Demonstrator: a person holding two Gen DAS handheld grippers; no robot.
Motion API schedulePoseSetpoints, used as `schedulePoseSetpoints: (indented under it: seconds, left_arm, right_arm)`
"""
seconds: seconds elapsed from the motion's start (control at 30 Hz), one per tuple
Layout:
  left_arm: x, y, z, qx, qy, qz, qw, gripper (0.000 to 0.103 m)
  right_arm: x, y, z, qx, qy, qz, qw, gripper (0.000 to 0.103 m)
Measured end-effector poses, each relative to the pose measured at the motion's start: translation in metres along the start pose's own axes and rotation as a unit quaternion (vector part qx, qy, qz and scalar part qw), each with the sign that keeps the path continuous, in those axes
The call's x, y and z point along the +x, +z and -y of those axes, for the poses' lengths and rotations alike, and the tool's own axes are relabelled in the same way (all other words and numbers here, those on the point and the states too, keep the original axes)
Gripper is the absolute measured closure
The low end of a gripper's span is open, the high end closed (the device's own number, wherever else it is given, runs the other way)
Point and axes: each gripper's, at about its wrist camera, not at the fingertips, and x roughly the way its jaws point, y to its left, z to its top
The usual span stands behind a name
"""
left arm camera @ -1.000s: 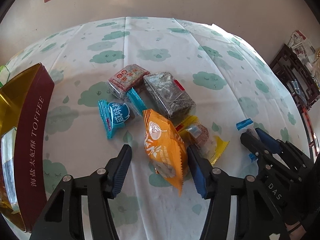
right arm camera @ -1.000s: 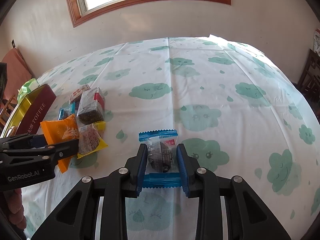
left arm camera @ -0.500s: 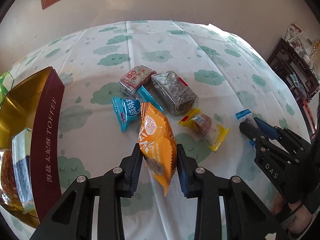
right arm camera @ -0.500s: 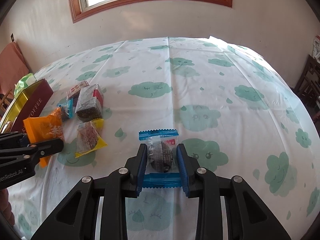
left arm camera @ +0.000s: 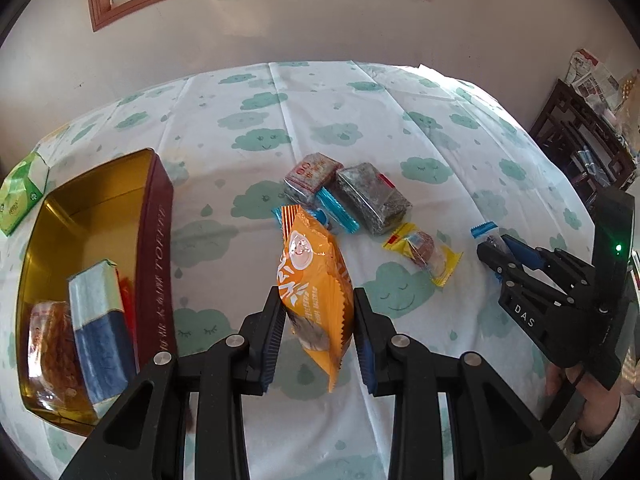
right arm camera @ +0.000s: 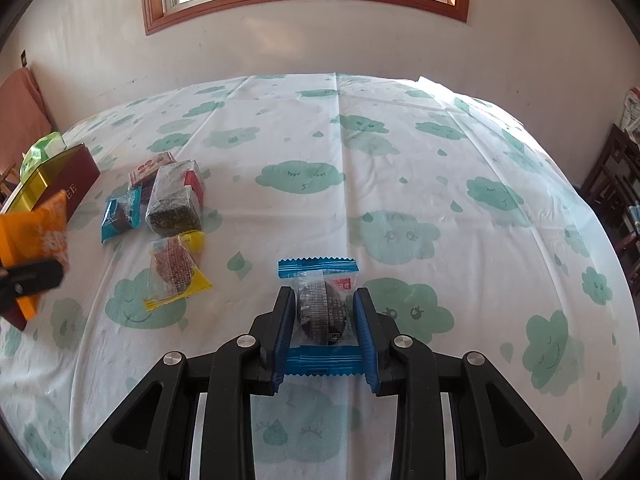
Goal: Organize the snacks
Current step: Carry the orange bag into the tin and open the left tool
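My left gripper [left arm camera: 318, 332] is shut on an orange snack packet [left arm camera: 314, 280] and holds it lifted above the tablecloth, right of the open dark-red toffee tin [left arm camera: 154, 240]. The tin holds a blue-and-white packet [left arm camera: 100, 320] and a round cake [left arm camera: 50, 340]. My right gripper [right arm camera: 324, 332] is shut on a clear snack packet with blue ends [right arm camera: 320, 304], low over the table. The right gripper also shows in the left wrist view [left arm camera: 494, 252]. The orange packet shows at the left edge of the right wrist view [right arm camera: 34, 236].
On the cloud-print tablecloth [left arm camera: 320, 112] lie a yellow-ended packet [left arm camera: 424, 252], a dark block packet [left arm camera: 372, 200], a red-label packet [left arm camera: 312, 176] and blue packets [left arm camera: 336, 212]. A green pack [left arm camera: 20, 196] sits behind the tin. Dark wooden furniture [left arm camera: 580, 140] stands at right.
My left gripper closed on the orange packet and lifted it off the table, moving back toward the tin side. My right gripper stayed shut on its blue-ended packet, almost still.
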Motion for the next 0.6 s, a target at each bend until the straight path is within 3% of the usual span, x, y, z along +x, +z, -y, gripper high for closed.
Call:
schedulePoseSetpoints:
  seconds: [0.3, 0.43, 0.6]
  left_arm:
    - [-0.027, 0.022, -0.090, -0.020, 0.083, 0.039, 0.9956, 0.074]
    - [-0.016, 0.032, -0.140, -0.043, 0.131, 0.028, 0.9901, 0.073]
    - [0.003, 0.034, -0.187, -0.073, 0.154, 0.005, 0.9853, 0.073]
  right_arm:
    - [0.000, 0.000, 0.000, -0.001, 0.000, 0.000, 1.000, 0.071]
    - [0.000, 0.000, -0.001, -0.001, -0.001, 0.000, 1.000, 0.071]
    - [0.000, 0.000, -0.001, -0.002, -0.001, 0.000, 1.000, 0.071]
